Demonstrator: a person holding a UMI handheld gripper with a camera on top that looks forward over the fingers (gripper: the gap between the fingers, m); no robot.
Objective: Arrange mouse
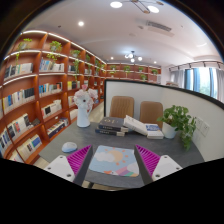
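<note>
A small pale mouse [69, 147] lies on the grey table [170, 152], to the left of my left finger and a little beyond it. A rectangular mouse mat [115, 160] with a pastel print lies flat on the table, between and just ahead of the fingers. My gripper [113, 166] hovers over the near edge of the mat. It is open, its magenta pads [79, 158] wide apart, with nothing held between them.
Beyond the mat are a stack of books [111, 127], an open book [143, 126] and a potted plant [178, 120] at the right. Two chairs [121, 106] stand behind the table. A person [84, 100] in white stands by the bookshelves [30, 90] on the left.
</note>
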